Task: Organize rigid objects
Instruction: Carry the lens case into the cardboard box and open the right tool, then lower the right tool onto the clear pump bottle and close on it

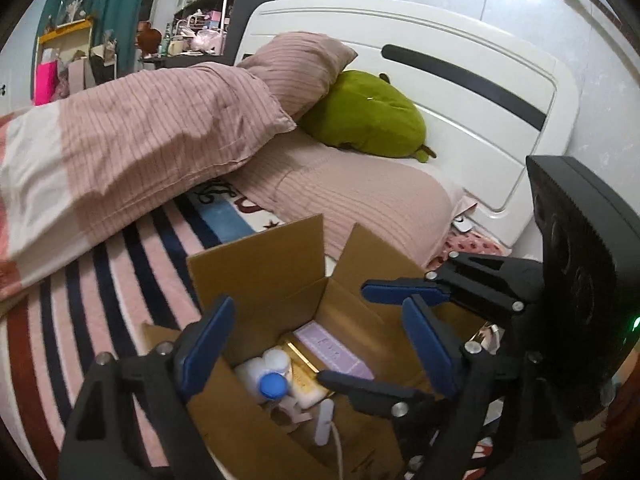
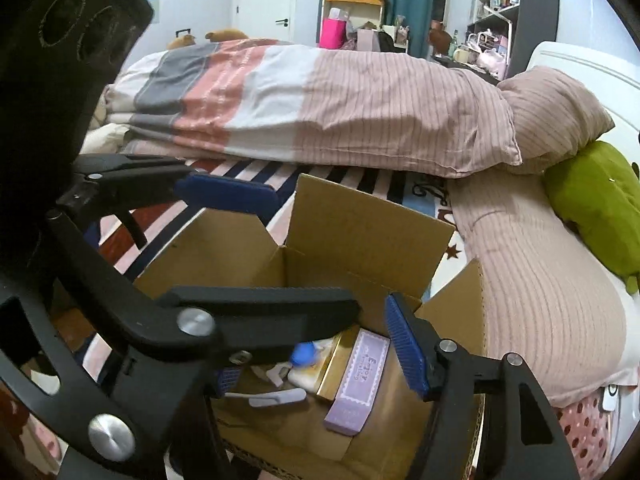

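An open cardboard box [image 1: 256, 268] [image 2: 372, 232] stands on the bed. Inside lie a lilac flat case [image 1: 332, 350] [image 2: 358, 382], a gold box [image 1: 302, 374] [image 2: 336, 368], a white bottle with a blue cap [image 1: 272, 384] [image 2: 304, 354] and a white plug with cable [image 1: 324, 420] [image 2: 276, 396]. My left gripper [image 1: 316, 344] is open and empty above the box. My right gripper [image 2: 316, 364] is open and empty over the box too; it also shows in the left wrist view [image 1: 372, 336], crossing in from the right.
A folded striped duvet [image 1: 132, 140] [image 2: 320, 108] and pink pillow [image 1: 304, 68] lie behind the box. A green plush [image 1: 368, 116] [image 2: 596, 204] leans on the white headboard [image 1: 460, 92]. A striped blanket [image 1: 100, 300] covers the bed. Shelves [image 2: 496, 4] stand far back.
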Motion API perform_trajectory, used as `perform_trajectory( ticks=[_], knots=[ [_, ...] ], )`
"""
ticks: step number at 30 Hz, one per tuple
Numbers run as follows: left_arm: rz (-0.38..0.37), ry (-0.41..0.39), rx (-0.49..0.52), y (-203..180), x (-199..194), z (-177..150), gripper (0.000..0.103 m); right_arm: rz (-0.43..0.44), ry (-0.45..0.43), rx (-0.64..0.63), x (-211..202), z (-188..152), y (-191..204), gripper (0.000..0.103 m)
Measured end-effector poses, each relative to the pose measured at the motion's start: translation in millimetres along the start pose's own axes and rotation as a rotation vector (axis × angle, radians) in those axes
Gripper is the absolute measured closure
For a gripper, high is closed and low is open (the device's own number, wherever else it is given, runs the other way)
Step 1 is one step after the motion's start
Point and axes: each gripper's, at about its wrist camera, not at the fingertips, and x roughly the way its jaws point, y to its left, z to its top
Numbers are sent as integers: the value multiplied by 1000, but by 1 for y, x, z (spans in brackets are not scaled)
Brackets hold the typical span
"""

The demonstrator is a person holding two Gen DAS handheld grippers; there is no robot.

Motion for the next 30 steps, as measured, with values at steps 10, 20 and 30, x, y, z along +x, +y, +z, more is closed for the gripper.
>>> perform_trajectory(
  ticks=[10, 20, 30],
  knots=[
    [51, -39, -8, 12, -36, -14, 20, 3, 8, -14, -7, 0, 16, 36],
    [182, -98, -87, 79, -107, -62, 20, 107, -65, -82, -32, 16, 81, 36],
    [292, -121, -214, 145, -150, -128, 20, 229, 19, -201, 11, 13, 179, 48]
  ],
)
